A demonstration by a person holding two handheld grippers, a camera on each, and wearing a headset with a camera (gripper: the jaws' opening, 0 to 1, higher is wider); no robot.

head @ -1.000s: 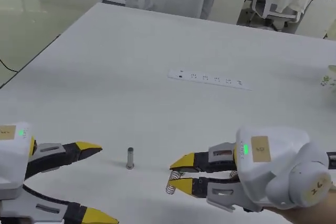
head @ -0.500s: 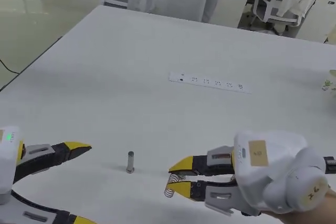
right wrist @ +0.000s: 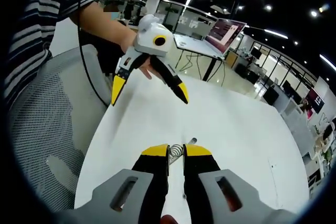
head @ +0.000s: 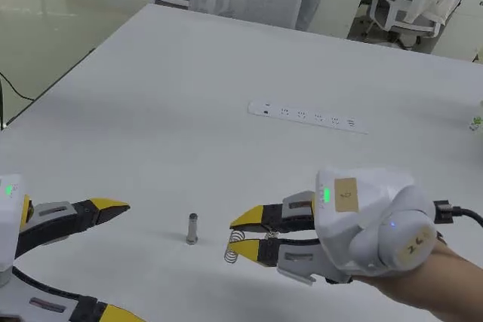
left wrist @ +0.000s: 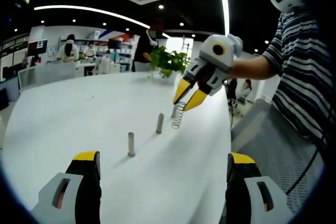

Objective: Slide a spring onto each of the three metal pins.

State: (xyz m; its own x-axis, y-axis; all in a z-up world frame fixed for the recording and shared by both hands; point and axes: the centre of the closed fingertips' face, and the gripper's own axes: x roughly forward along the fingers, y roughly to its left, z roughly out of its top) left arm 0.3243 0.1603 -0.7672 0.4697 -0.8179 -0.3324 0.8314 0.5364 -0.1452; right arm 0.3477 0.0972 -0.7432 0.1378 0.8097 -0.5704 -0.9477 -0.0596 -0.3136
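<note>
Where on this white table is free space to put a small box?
Free: the wide bare white table between its far edge and the white power strip, and the band between that strip and the short metal pin. Crowded: the near edge, where open left tongs, the pin and right tongs holding a metal coil spring meet.

The table (head: pixel 189 111) is plain white, unpatterned. The power strip (head: pixel 307 117), at one o'clock from the pin (head: pixel 192 228), is white with dark sockets. The pin is dull silver-grey; the spring (head: pixel 235 246) is bright silver.

The right gripper (head: pixel 238 239) has a white housing, tan label, green lamp and black-and-grey jaws tipped yellow. The left gripper (head: pixel 130 260) carries the same colours.

In the left gripper view, the sleeve (left wrist: pixel 299 77) at three o'clock has dark and white stripes, and the plant (left wrist: pixel 169 61) is green.

In the right gripper view, the chair (right wrist: pixel 47 129) at nine o'clock is grey mesh.
</note>
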